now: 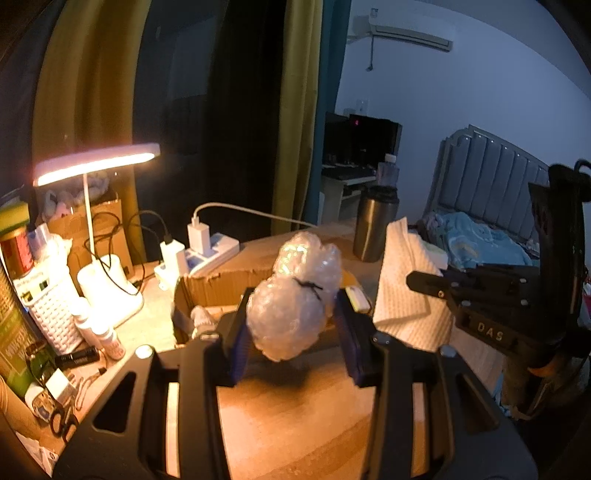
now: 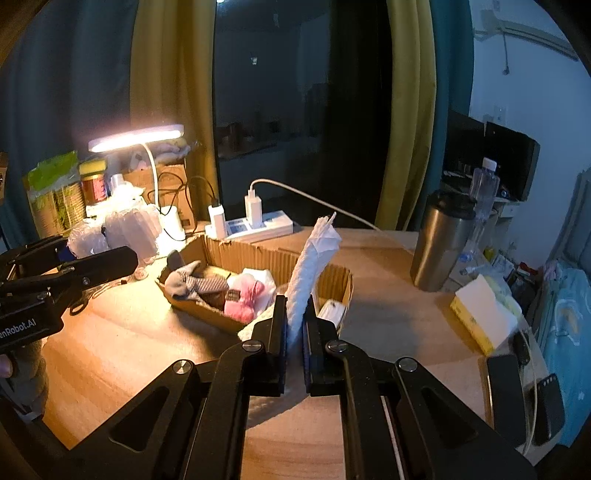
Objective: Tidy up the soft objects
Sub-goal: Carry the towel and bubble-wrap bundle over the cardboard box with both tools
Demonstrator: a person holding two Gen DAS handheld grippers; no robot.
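Dim room, warm glare from desk lamp (image 1: 98,162), fisheye-warped dark edges.

A lit desk lamp (image 2: 136,137), power strip (image 2: 258,226) and steel tumbler (image 2: 439,242) stand on the table (image 2: 129,343).

A bedroom at home, at night: a bed (image 1: 480,240) with a padded headboard (image 1: 495,166) stands past the desk's (image 1: 295,424) far right corner, an air conditioner (image 1: 410,31) hangs on the wall, curtains (image 2: 406,110) frame a dark window, and a desk lamp (image 1: 96,162) glows at the desk's left edge.
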